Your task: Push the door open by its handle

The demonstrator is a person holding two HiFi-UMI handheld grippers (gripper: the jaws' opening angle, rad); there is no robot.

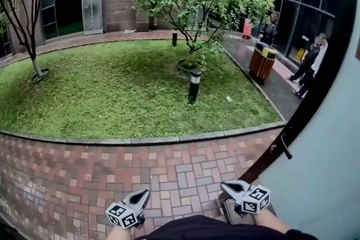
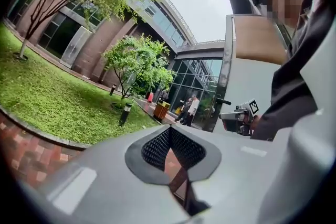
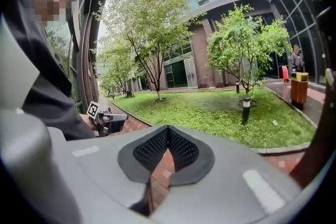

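Note:
The door [image 1: 332,166] stands swung out at the right of the head view, a pale panel in a dark frame. Its dark lever handle [image 1: 286,147] sticks out from the frame edge. My right gripper [image 1: 230,187] is low down, just left of the door's bottom edge and well below the handle, touching nothing. My left gripper [image 1: 139,198] hangs over the brick paving further left. Both are shut and hold nothing. In the left gripper view the shut tips [image 2: 170,128] point at the lawn, with the door [image 2: 247,76] and handle [image 2: 223,101] off to the right. The right gripper view shows shut tips [image 3: 168,127].
Red brick paving [image 1: 84,182] runs ahead to a stone curb [image 1: 140,140] round a lawn [image 1: 112,87] with trees and a black bollard lamp [image 1: 194,86]. A wooden bin [image 1: 262,62] and walking people [image 1: 312,64] are on the path at the right.

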